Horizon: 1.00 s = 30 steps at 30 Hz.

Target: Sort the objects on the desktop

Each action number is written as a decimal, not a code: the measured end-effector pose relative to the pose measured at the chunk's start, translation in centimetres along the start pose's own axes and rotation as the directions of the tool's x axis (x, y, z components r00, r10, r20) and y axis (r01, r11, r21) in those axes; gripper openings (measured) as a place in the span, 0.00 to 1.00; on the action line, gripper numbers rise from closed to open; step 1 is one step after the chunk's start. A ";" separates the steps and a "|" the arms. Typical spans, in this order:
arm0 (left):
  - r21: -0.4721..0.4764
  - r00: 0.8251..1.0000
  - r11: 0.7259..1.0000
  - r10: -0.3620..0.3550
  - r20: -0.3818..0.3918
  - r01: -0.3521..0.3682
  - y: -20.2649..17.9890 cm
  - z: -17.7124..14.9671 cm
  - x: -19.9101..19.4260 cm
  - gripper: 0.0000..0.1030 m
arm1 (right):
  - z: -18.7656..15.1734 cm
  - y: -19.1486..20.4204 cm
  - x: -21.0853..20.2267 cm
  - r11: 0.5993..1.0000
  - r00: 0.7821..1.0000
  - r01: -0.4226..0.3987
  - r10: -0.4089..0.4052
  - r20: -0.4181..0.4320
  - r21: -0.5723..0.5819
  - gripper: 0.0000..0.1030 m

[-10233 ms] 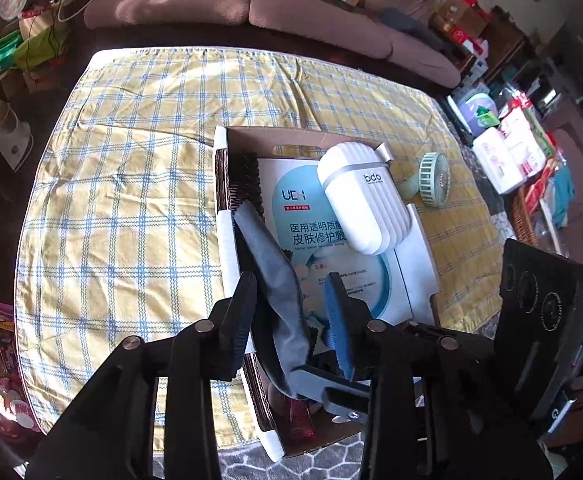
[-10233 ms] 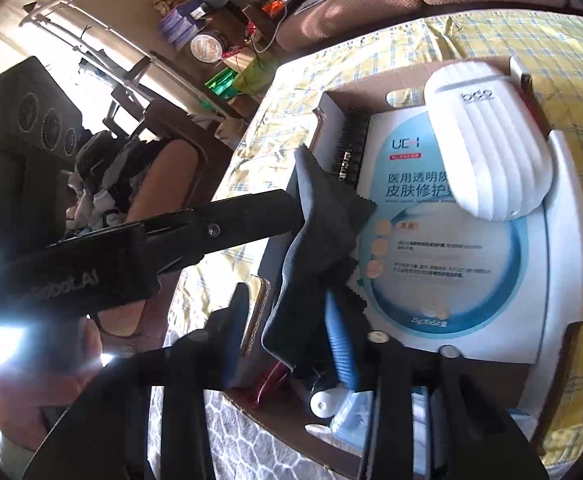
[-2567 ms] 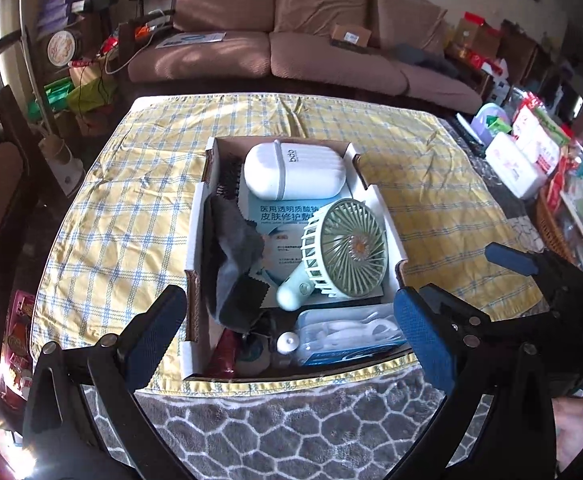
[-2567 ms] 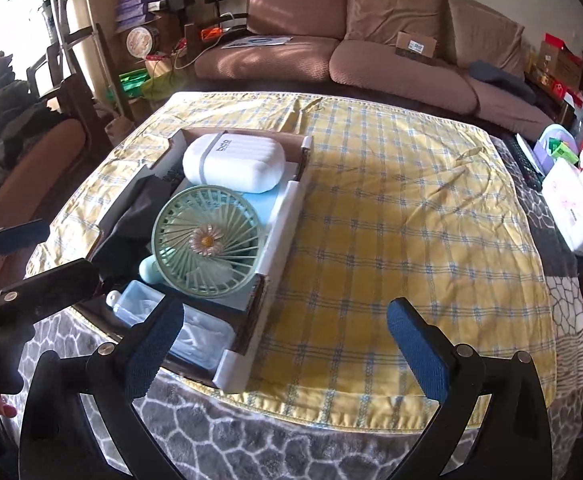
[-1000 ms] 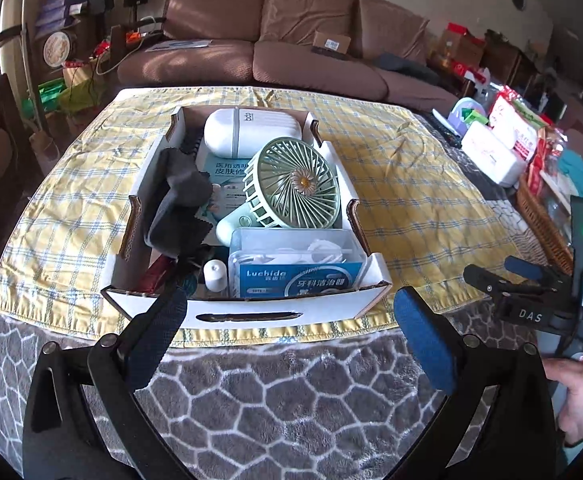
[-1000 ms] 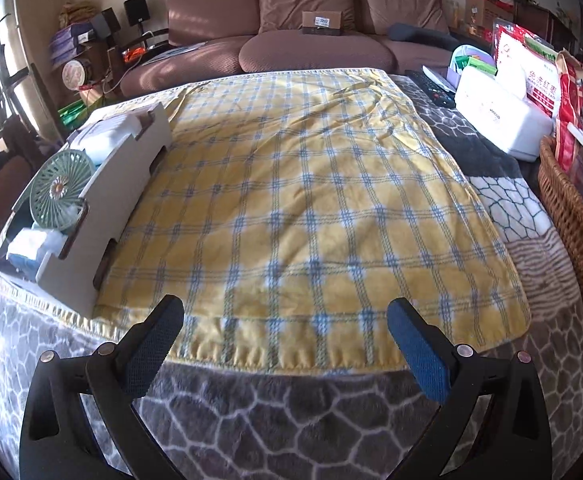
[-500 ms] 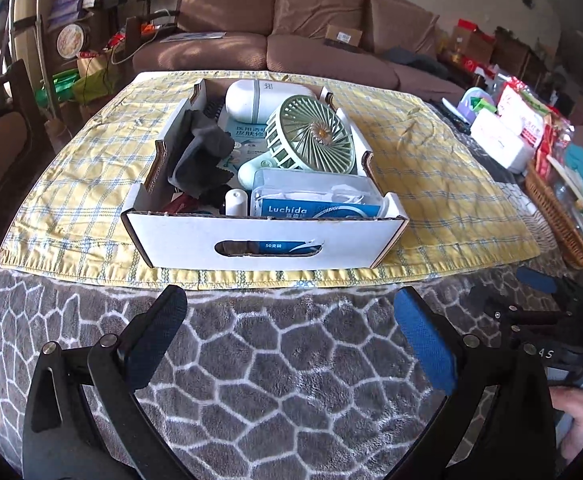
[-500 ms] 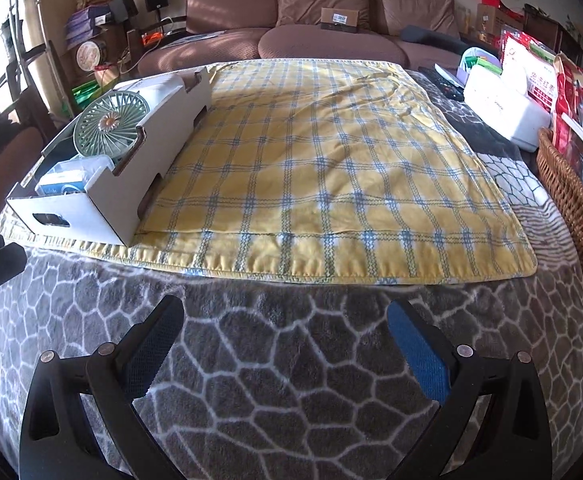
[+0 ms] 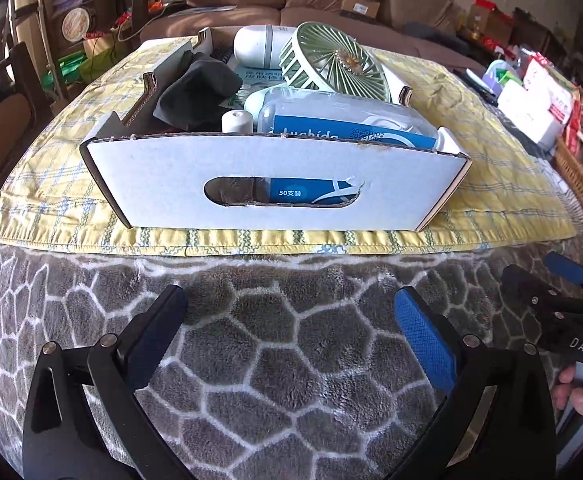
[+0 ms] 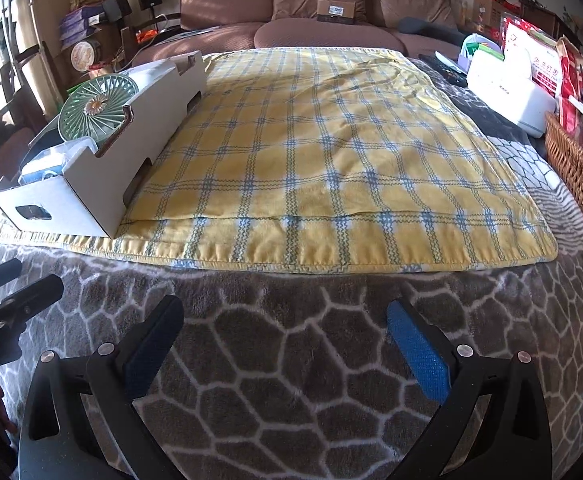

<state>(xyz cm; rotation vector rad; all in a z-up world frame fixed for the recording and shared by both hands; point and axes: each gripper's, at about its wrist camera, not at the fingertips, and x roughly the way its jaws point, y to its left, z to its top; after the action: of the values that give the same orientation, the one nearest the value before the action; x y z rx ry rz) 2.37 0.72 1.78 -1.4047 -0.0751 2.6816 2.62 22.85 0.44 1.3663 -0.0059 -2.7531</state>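
Both grippers have dropped back low over the grey rug, left gripper (image 9: 291, 336) and right gripper (image 10: 283, 340) spread wide and empty, with the box (image 9: 275, 176) now packed at the yellow cloth's (image 10: 331, 152) near-left edge. It looks light but floppy cardboard, best gripped at the handle slot (image 9: 283, 192). The fan (image 9: 335, 60) perches loose on top and could slide; the basket (image 10: 579, 176) sits well clear.

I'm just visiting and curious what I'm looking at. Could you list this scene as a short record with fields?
Setting: table with a yellow checked cloth over a grey patterned blanket
Container: white cardboard box on the cloth
In the box: green fan, dark cloth, white case, clear plastic pack
Left gripper: open, empty, facing the box
Right gripper: open, empty, over the blanket
Background: brown sofa
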 end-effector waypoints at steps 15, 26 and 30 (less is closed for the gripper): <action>0.010 1.000 1.000 0.015 0.025 -0.016 -0.8 2.6 0.9 1.00 | 1.0 -0.8 0.5 0.999 1.000 0.008 -0.008 0.003 0.037 1.00; 0.044 0.997 0.996 0.078 0.012 -0.078 -1.6 2.7 2.4 1.00 | 1.3 -0.5 1.7 0.998 0.998 0.058 -0.057 -0.022 0.008 1.00; 0.040 0.996 0.995 0.088 0.011 -0.089 -1.9 2.7 2.5 1.00 | 1.5 -0.5 1.7 0.998 0.998 0.066 -0.066 -0.024 0.011 1.00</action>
<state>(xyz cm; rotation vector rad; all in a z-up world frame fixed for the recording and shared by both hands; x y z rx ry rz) -1.11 2.90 1.40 -1.4159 0.0414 2.7442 0.37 23.15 -0.08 1.4280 0.0249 -2.7941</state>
